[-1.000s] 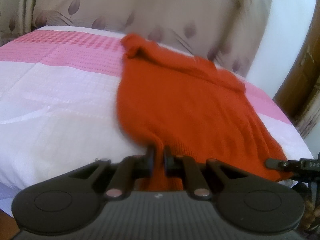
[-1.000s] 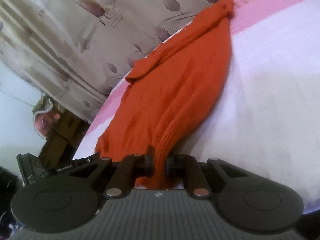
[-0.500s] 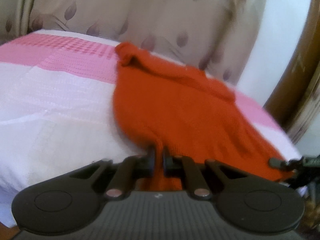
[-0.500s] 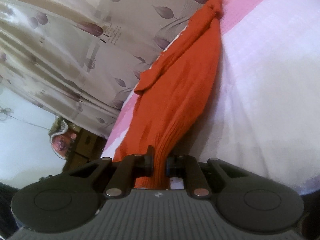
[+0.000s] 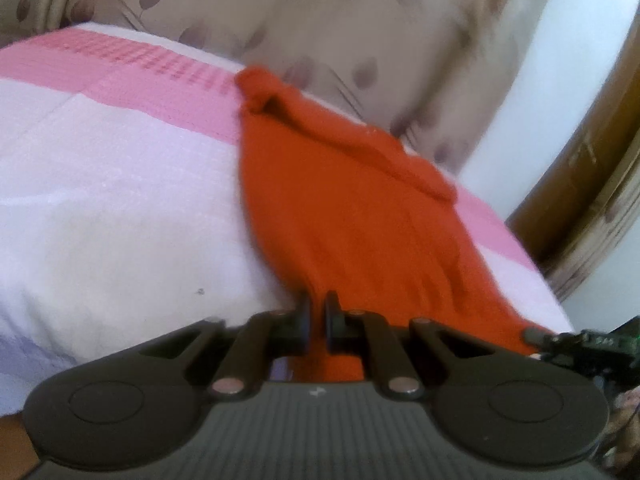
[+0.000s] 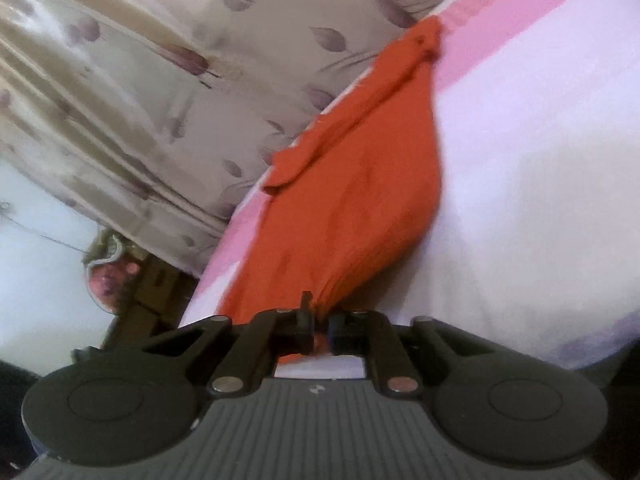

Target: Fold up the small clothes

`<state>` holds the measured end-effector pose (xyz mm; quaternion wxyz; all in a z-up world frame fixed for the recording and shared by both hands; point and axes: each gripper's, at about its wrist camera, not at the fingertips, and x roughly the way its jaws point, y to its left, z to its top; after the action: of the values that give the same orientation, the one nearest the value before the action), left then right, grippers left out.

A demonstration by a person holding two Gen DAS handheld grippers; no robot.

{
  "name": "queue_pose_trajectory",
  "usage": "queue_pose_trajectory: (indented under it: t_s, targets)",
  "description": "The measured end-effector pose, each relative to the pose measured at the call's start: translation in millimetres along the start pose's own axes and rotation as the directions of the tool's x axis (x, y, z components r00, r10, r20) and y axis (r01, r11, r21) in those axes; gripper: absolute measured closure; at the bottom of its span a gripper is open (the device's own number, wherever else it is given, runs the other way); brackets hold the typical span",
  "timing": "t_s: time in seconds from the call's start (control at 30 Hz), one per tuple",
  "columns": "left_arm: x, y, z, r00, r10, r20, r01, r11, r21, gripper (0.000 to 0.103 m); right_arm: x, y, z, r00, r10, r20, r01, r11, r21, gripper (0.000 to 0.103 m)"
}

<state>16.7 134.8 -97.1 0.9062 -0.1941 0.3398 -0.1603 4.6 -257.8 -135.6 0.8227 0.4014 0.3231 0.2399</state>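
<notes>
Both sets of fingers, left point(image 5: 318, 316) and right point(image 6: 318, 322), stayed clamped on the orange garment's point(image 5: 344, 216) near hem. Since a second earlier, it had bunched narrower on the bed point(image 5: 112, 216).

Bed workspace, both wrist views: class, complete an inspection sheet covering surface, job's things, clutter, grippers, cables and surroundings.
Surface: bed cover, white with pink bands, wrinkled.
Job's things: one orange garment lying spread on the bed, near hem lifted and gathered at two points.
Clutter: nothing seen on the bed.
Grippers: left gripper shut on the garment's near edge; right gripper shut on another part of that edge.
Cables: a thin line on the white wall; otherwise nothing seen.
Surroundings: leaf-patterned curtain behind the bed; wooden frame beside it.
</notes>
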Motion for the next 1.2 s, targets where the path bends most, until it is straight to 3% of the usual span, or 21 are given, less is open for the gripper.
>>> queue_pose_trajectory:
  t_s: [0.03, 0.07, 0.13, 0.2, 0.27, 0.33, 0.37, 0.4, 0.43, 0.47, 0.57, 0.63, 0.93, 1.2]
  targets:
    - [2, 1, 1, 1.000, -0.003, -0.013, 0.003, 1.000, 0.000, 0.092, -2, -3, 1, 1.000, -0.017, 0.006, 0.017, 1.000, 0.016, 0.072]
    - [5, 2, 1, 1.000, -0.008, -0.030, 0.008, 1.000, -0.007, 0.084, -7, -6, 2, 0.999, -0.035, 0.030, 0.034, 0.999, 0.027, 0.048]
    - [8, 6, 3, 0.998, -0.048, -0.032, 0.047, 0.999, -0.021, 0.066, -13, -9, 5, 0.998, -0.007, 0.056, 0.005, 0.999, 0.036, 0.039]
    - [11, 4, 4, 0.996, -0.086, -0.022, 0.086, 0.996, -0.014, 0.033, -13, -9, 9, 0.998, -0.017, 0.061, 0.014, 0.999, 0.040, 0.039]
    - [17, -4, 5, 0.996, -0.088, -0.018, 0.089, 0.996, 0.023, 0.024, -8, -6, 14, 0.999, -0.017, 0.047, 0.016, 0.999, 0.029, 0.038]
    - [26, -11, 6, 0.996, -0.088, -0.027, 0.089, 0.994, 0.066, 0.025, 0, -3, 15, 1.000, -0.017, 0.024, 0.017, 1.000, 0.015, 0.038]
    - [29, -13, 7, 0.995, -0.093, -0.031, 0.095, 0.993, 0.075, 0.036, 5, -2, 16, 1.000, -0.014, 0.009, 0.014, 1.000, 0.007, 0.039]
    - [32, -13, 7, 0.994, -0.099, -0.041, 0.102, 0.992, 0.068, 0.090, 13, 2, 15, 0.999, -0.034, -0.014, 0.034, 0.999, -0.011, 0.046]
    - [39, -9, 9, 0.993, -0.089, -0.074, 0.091, 0.995, 0.033, 0.095, 18, 2, 14, 0.999, -0.036, -0.026, 0.036, 0.999, -0.009, 0.074]
    - [41, -5, 7, 0.993, -0.099, -0.066, 0.099, 0.995, -0.003, 0.095, 21, -1, 12, 0.999, -0.020, -0.030, 0.020, 1.000, 0.006, 0.089]
    - [34, -2, 5, 0.993, -0.114, -0.027, 0.112, 0.992, -0.057, 0.095, 16, -5, 6, 0.999, 0.037, 0.008, -0.038, 0.998, 0.055, 0.089]
    - [24, 2, 9, 0.987, -0.163, 0.016, 0.164, 0.979, -0.120, 0.095, 8, -3, 11, 0.992, 0.115, 0.050, -0.120, 0.988, 0.102, 0.089]
    - [11, -7, 68, 0.967, -0.202, 0.153, 0.225, 0.963, -0.149, 0.095, -1, 30, 75, 0.959, 0.244, 0.147, -0.257, 0.963, 0.076, 0.089]
    - [52, -17, 147, 0.954, -0.198, 0.227, 0.239, 0.956, -0.171, 0.095, 32, 21, 161, 0.954, 0.212, 0.212, -0.228, 0.972, 0.054, 0.090]
